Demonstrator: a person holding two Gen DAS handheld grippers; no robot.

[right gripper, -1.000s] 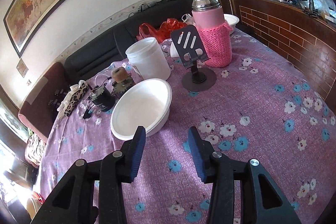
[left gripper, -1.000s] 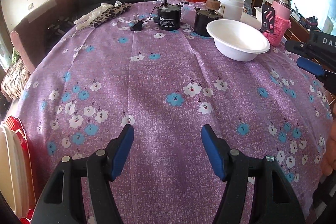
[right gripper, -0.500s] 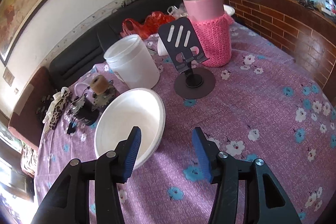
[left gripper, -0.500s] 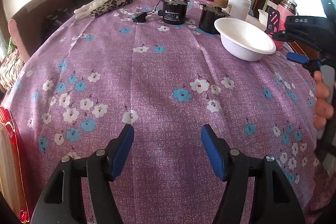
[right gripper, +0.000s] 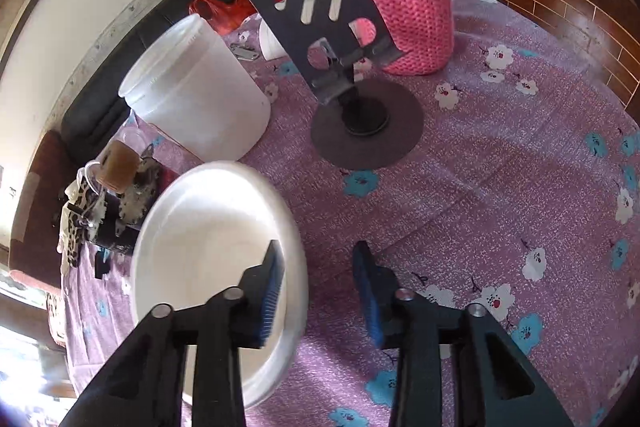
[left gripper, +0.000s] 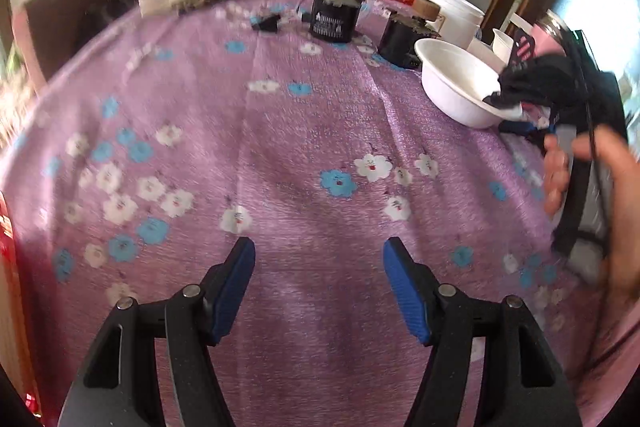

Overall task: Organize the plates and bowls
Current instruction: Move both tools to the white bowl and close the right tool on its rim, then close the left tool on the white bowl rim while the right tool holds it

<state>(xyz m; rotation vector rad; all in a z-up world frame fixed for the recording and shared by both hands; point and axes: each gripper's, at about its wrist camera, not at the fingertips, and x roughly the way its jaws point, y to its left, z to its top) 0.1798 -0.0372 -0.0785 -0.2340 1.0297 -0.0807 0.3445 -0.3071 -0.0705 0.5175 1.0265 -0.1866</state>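
Right gripper (right gripper: 318,281): we see its jaws closing astride the near-right rim of the white bowl (right gripper: 200,227), left pad inside, right pad outside, not yet pressing. The bowl lies to the gripper's left on the tablecloth (right gripper: 500,187). The left gripper (left gripper: 320,283) gapes empty, well apart.

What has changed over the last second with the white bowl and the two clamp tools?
The right gripper has moved in and down onto the round white plastic bowl: one finger is now inside, the other outside the near rim, and the jaws are closing without clearly pinching it yet. The left gripper stayed open over the purple flowered tablecloth. The bowl has not visibly moved.
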